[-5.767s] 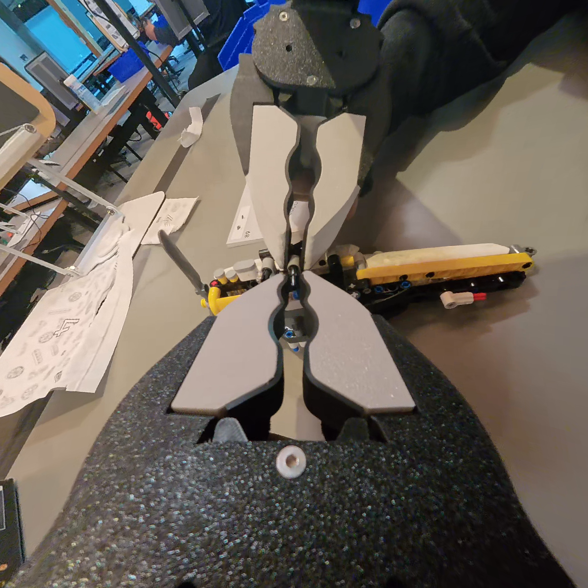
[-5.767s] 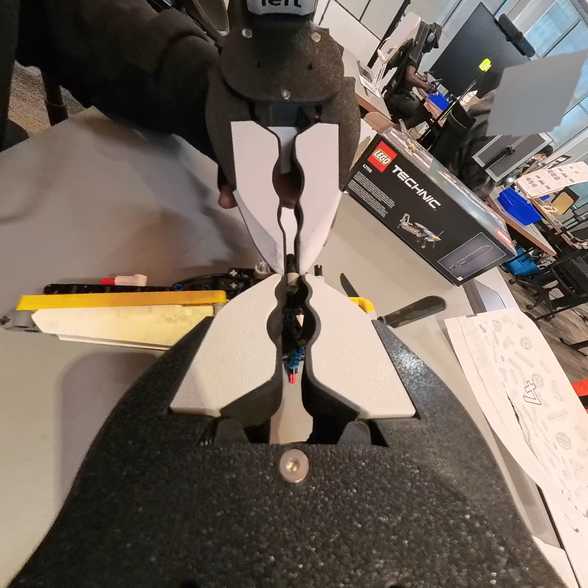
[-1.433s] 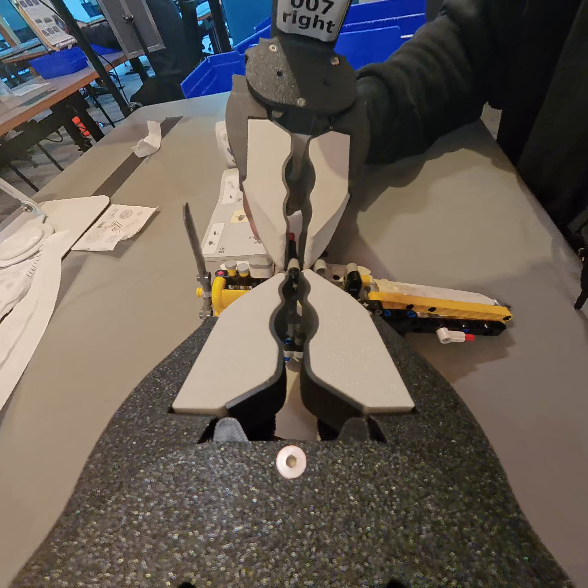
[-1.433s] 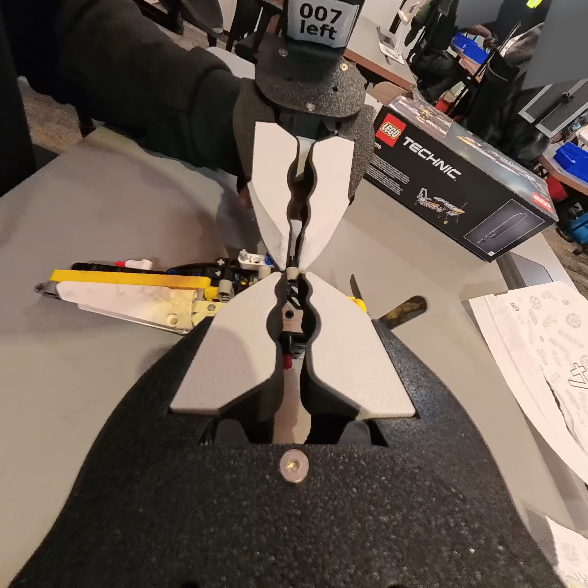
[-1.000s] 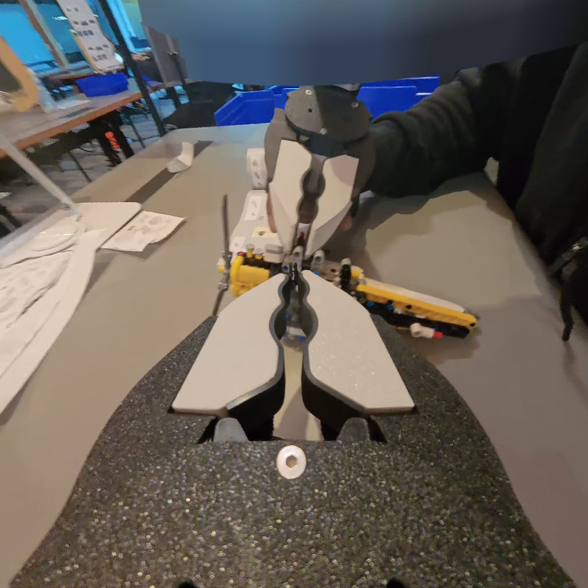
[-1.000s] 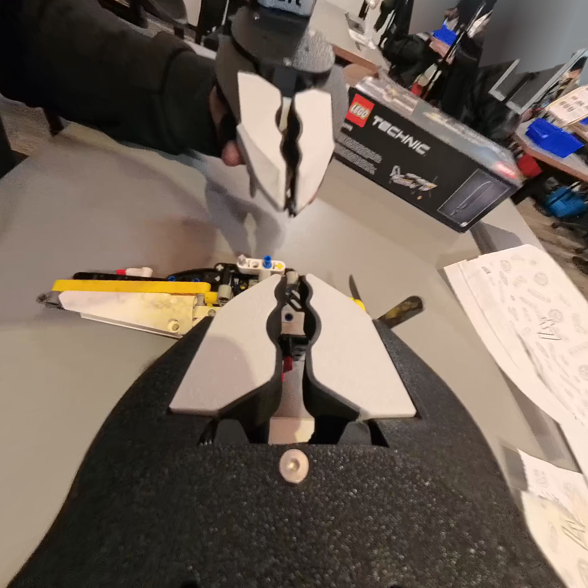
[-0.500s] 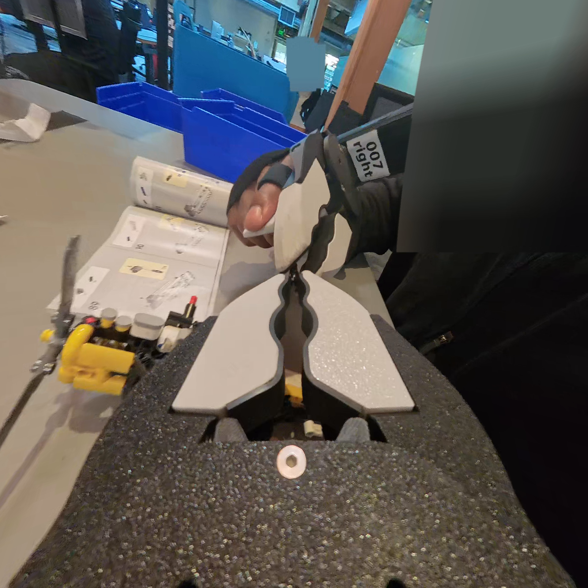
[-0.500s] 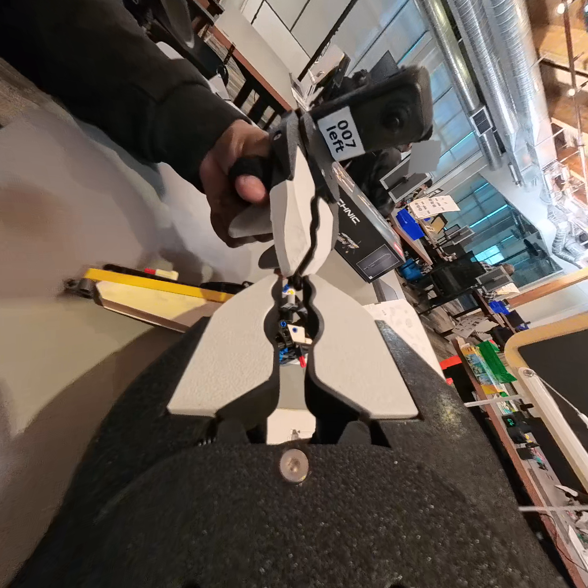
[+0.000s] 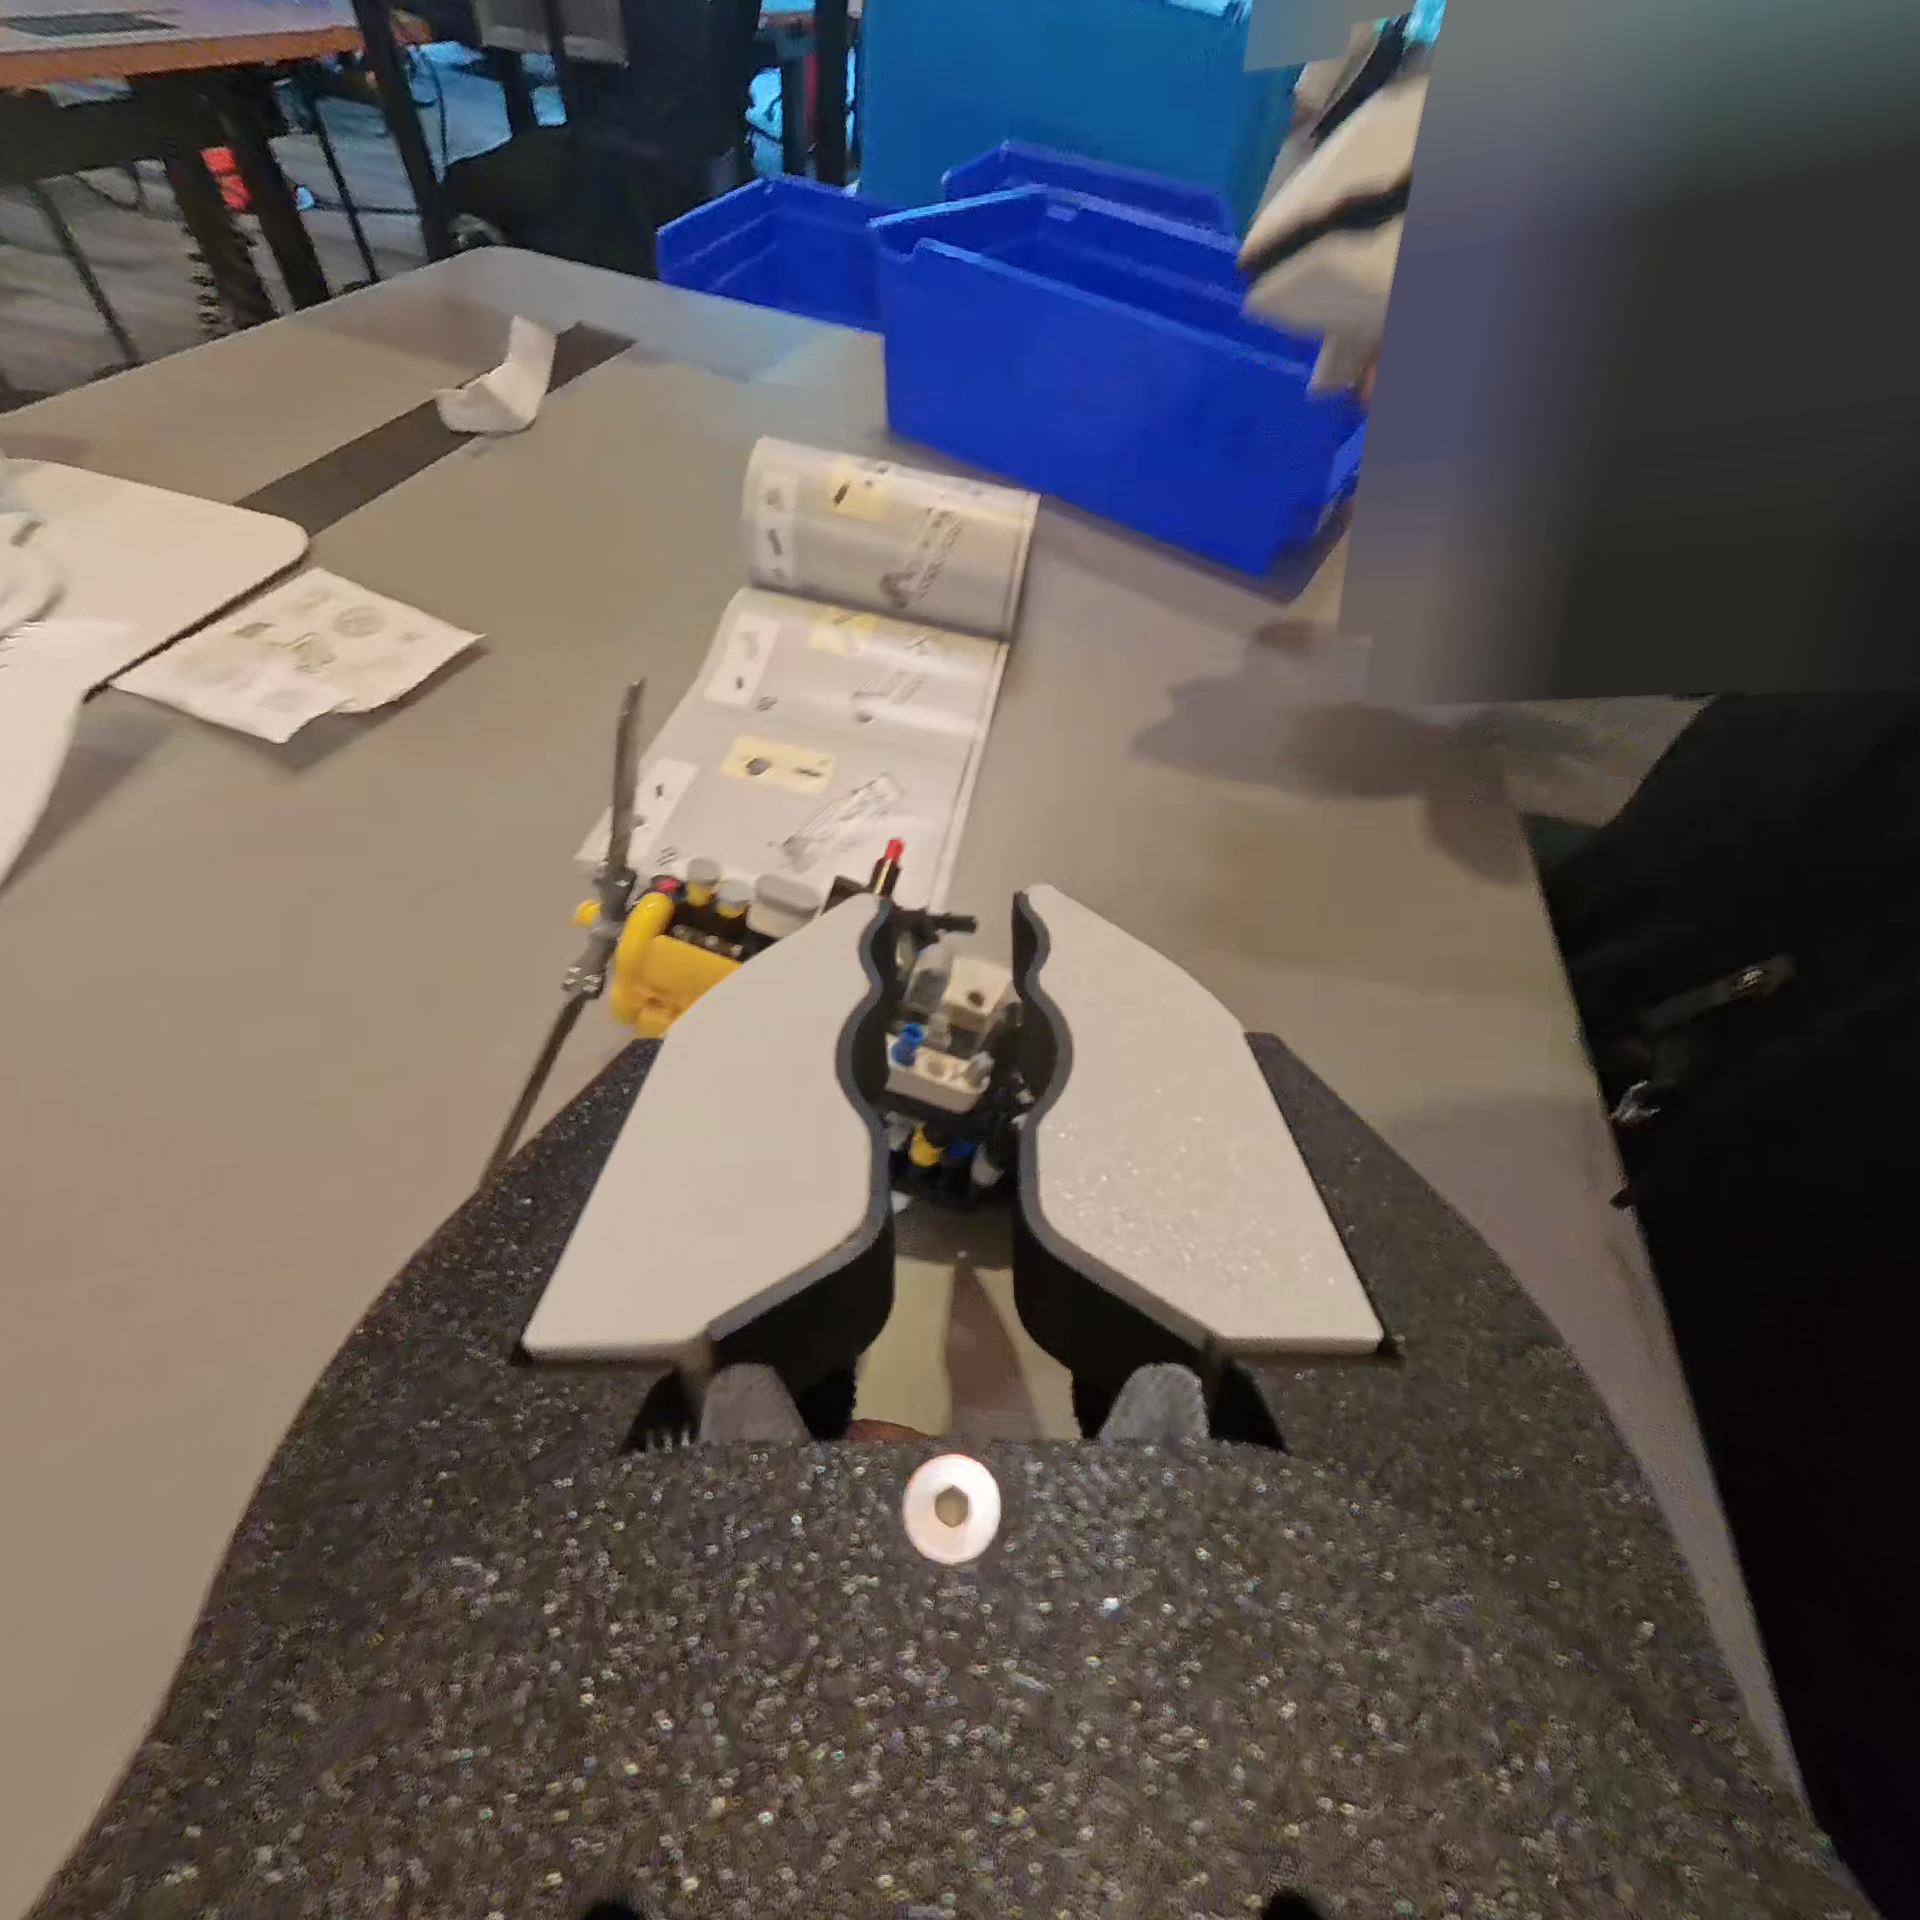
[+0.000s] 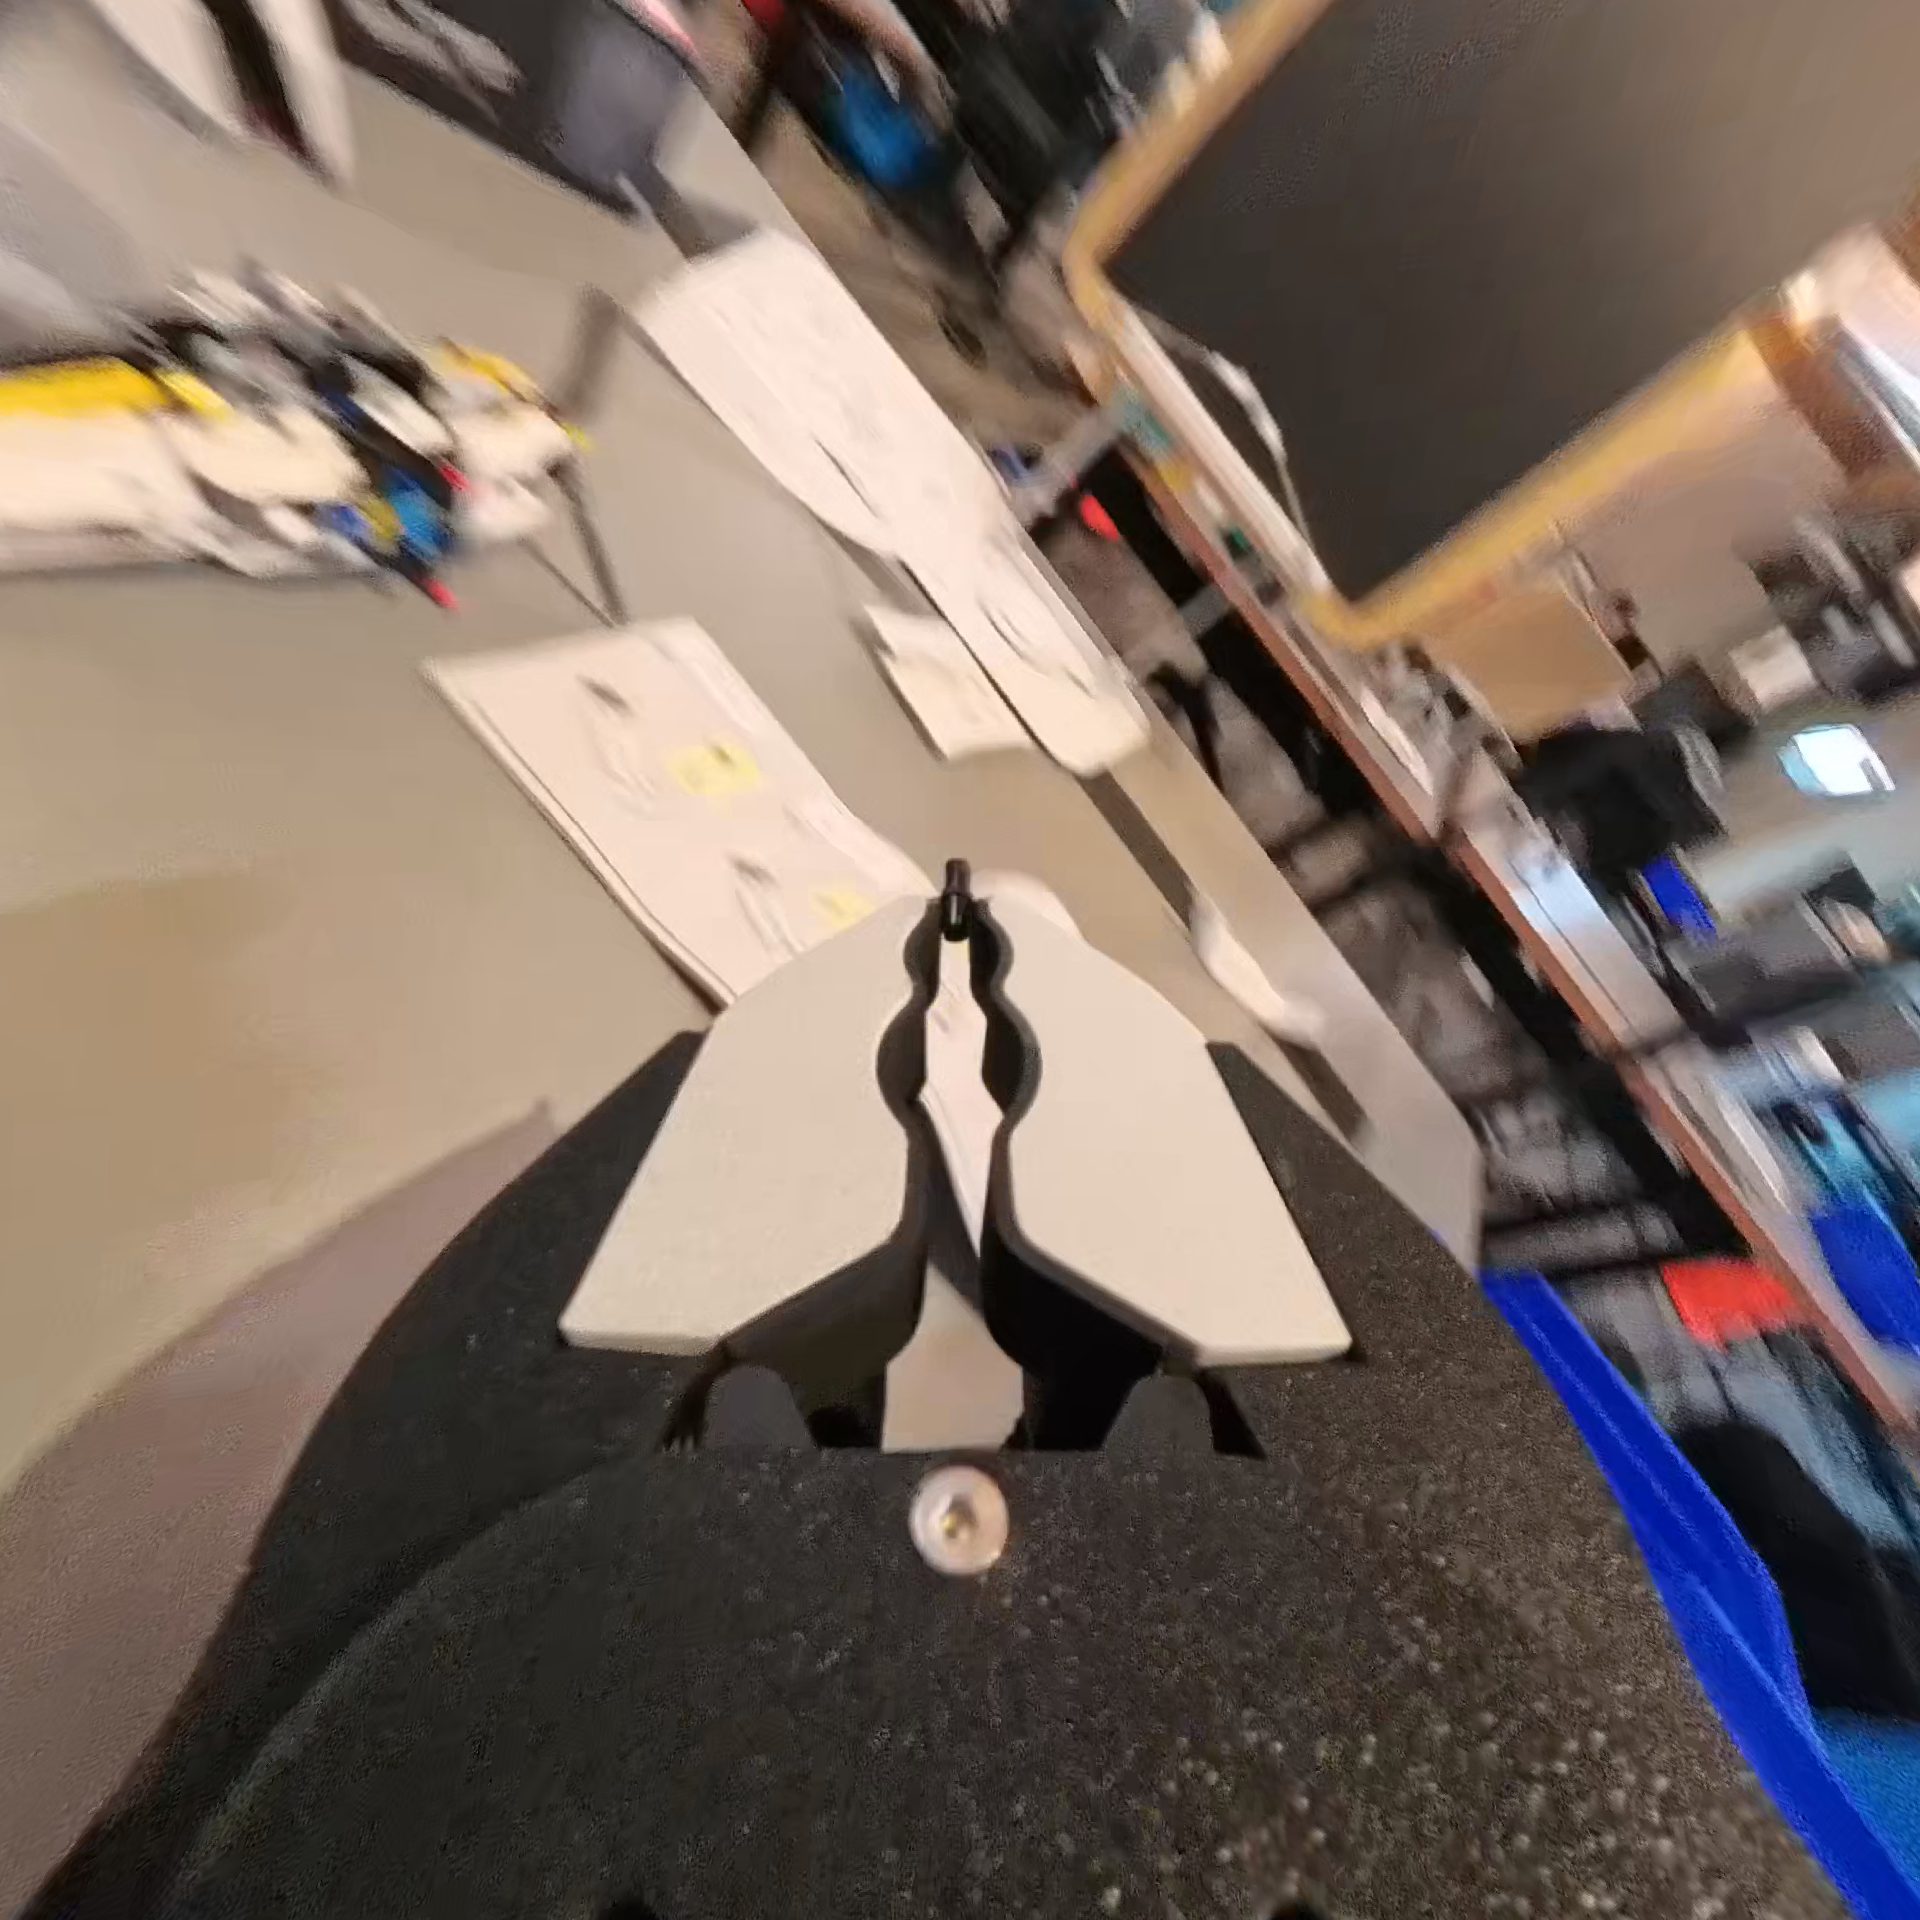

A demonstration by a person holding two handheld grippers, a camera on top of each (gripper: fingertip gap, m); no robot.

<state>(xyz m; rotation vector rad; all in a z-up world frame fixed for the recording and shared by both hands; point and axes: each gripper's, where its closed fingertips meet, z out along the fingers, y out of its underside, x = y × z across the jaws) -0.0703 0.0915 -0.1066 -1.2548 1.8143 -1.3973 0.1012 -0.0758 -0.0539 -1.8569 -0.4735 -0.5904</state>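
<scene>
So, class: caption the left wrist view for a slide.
Open left gripper above a brick model beside an instruction booklet.

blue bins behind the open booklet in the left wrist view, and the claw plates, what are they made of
Blue bins: probably moulded plastic, with one even saturated colour, a slight sheen and thick rims. Left claw plates: rigid matt grey with a fine speckled grain, possibly printed plastic. Booklet: thin printed paper, curling at the fold.

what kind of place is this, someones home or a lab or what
Most likely a shared workshop or lab, not a home: a grey work table with a building-brick model and an open instruction booklet, blue storage bins, and more workbenches behind.
</scene>
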